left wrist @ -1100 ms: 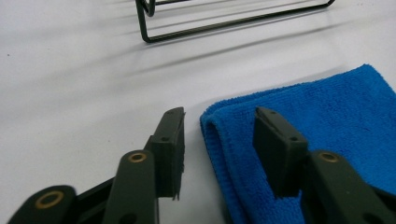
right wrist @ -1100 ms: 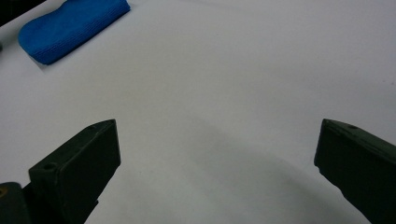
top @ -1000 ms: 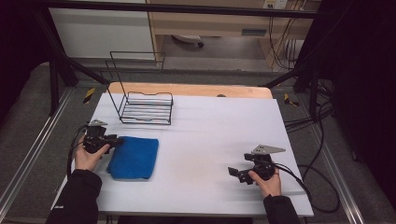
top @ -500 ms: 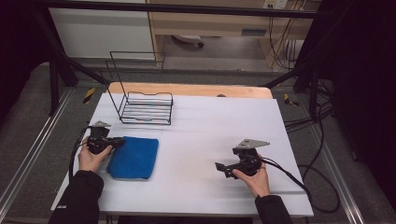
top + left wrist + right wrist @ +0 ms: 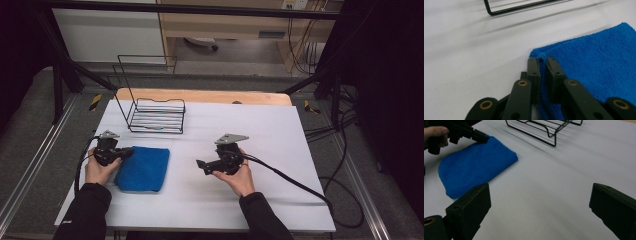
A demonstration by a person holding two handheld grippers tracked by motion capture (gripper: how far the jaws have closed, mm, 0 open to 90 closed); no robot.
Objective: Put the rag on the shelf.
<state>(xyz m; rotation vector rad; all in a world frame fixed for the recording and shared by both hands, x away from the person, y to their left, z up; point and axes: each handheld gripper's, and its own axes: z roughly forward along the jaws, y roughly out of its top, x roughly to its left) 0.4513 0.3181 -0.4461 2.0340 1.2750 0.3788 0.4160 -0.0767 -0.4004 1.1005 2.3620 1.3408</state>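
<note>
Leftmost, the left claw (image 5: 124,152) has just been closing and is clamped on the near-left edge of the folded blue cloth (image 5: 143,168), which lies flat on the white desk (image 5: 280,145) in front of a black wire rack (image 5: 156,116). Further right, the right claw (image 5: 201,165) hangs over bare desk with its 2 jaws wide apart, gripping nothing. Grey floor, metal rails and black cables surround the desk.

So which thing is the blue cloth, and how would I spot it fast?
Start at the white table and go to its left side, in front of the black wire rack. The blue cloth lies flat there, folded, with the left claw pinching its corner. It is the only soft, bright blue thing there.
</note>
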